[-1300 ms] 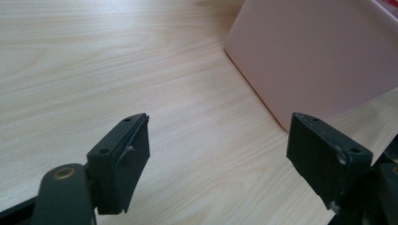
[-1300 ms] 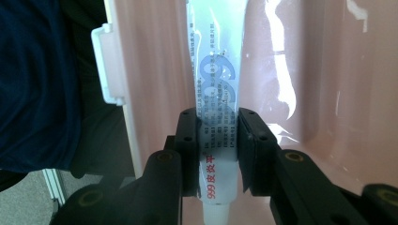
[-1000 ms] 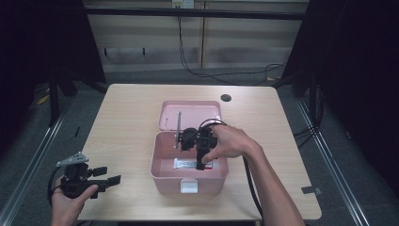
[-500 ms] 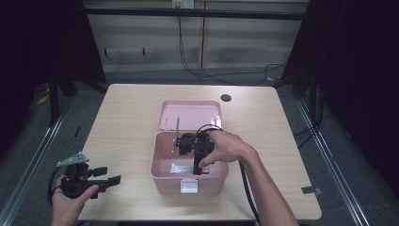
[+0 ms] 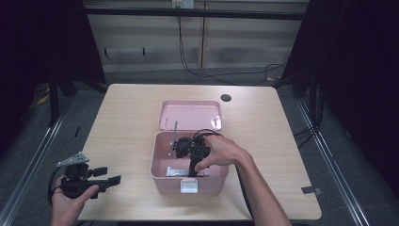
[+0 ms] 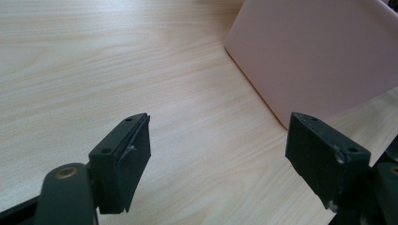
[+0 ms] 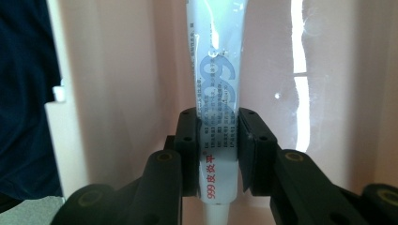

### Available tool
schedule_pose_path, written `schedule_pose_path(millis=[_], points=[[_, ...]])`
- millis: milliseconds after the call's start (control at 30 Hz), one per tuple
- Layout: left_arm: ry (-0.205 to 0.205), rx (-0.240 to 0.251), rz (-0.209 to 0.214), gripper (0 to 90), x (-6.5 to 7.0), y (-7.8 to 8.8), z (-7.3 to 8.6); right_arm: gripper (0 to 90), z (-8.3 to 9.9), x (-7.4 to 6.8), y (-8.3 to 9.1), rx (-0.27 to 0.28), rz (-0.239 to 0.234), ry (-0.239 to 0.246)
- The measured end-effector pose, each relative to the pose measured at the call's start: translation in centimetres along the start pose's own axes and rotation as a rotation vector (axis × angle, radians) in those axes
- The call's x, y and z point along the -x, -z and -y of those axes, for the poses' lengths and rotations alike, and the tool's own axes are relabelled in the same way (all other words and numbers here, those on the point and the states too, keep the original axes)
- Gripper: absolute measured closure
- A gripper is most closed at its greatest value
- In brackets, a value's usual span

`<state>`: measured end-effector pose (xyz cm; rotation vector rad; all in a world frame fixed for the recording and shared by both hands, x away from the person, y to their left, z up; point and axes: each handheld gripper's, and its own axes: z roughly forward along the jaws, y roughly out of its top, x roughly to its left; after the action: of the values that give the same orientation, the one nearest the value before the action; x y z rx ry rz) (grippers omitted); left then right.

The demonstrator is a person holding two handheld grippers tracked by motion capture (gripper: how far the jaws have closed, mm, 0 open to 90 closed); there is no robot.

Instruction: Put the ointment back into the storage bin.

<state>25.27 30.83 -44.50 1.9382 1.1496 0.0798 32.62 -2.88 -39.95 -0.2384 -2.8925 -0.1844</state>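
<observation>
right gripper [image 5: 193, 167] reaches down into the open pink box [image 5: 160, 165], jaws clamped on a white ointment tube [image 7: 218, 117]. in the right gripper view the pads pinch the tube across its lower body, just above the narrow neck, so the tube points away along the jaws toward the box's inner wall. the grip looks chosen to keep the flat body from twisting: pads lie on the two broad faces.

in the high view the tube lies low in the near half of the box as a pale strip [image 5: 181, 172] under the hand. whether it touches the box floor i cannot tell.

tube look: soft white plastic, glossy, large blue-grey "999" on it, small blue print below, red lettering near the neck end. slight sheen and a dent or two, so it likely gives under pressure.

the lid [image 5: 190, 115] lies swung back flat on the table [image 5: 291, 150] behind the box, leaving the top free. white latch [image 5: 190, 186] on the near wall.

left gripper [image 5: 106, 176] is held at the table's near left corner, well apart from the box, jaws spread wide with nothing between them; its own view looks over bare wood toward the box's pink outer wall [image 6: 319, 56]. judged: idle, kept clear of the working hand.
</observation>
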Motion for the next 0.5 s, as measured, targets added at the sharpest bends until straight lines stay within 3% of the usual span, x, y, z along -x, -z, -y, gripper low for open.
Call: schedule_pose_path(millis=[267,500], points=[[-0.001,-0.001,-0.002,22.6,0.0,0.0,0.0,71.2,-0.3,0.4,-1.0,-0.041,-0.012,0.019],[-0.004,-0.002,-0.006,23.2,0.0,0.0,0.0,71.1,-0.6,0.5,-1.6,-0.045,-0.023,0.021]])
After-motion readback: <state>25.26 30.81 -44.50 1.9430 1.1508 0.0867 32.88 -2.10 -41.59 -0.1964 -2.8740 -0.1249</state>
